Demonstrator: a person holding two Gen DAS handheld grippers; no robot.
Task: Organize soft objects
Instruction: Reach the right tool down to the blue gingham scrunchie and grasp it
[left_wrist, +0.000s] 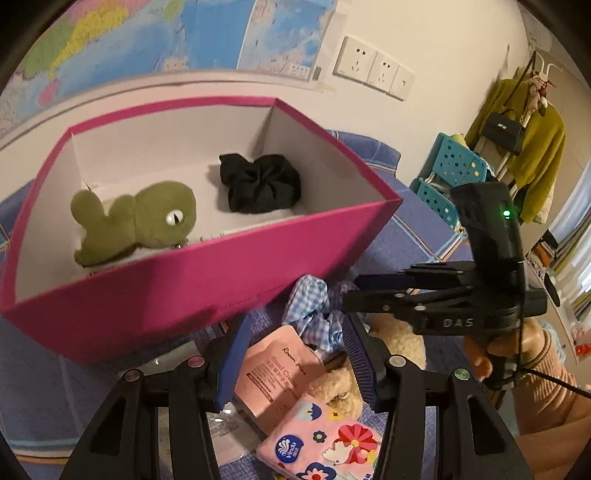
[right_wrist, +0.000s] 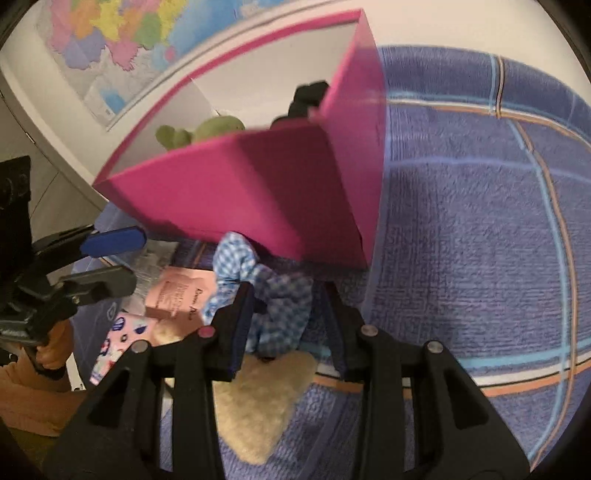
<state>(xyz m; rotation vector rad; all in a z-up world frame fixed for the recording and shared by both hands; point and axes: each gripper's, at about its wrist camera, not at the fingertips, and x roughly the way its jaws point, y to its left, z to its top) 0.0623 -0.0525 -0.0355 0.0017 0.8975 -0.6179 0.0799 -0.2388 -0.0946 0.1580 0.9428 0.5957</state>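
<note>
Scrunchie time: the blue checked scrunchie sits in the middle of the right wrist view, on the blue cloth just in front of the pink box, and our right claw has its fingers to either side of it. The jaws stand part open, and from here we cannot tell whether the pads press the fabric yet. Under the near end of the scrunchie lies a cream fluffy toy, so we want to pinch the checked ruffle alone, high on its bulk, not down into the fur.

Over in the left wrist view, our left claw hovers narrow and empty above the pink hand cream pouch and the flowered tissue pack at the lower centre. It holds nothing.

Upper left of that view, the box already has the green plush and the black scrunchie inside, with bare floor between and in front of them.

Our advice: close gently on a thick fold, lift straight up to clear the near wall, and keep the left claw out of the right one's path, since the two are close. Fabric this loose could snag the cream toy, we judge.
</note>
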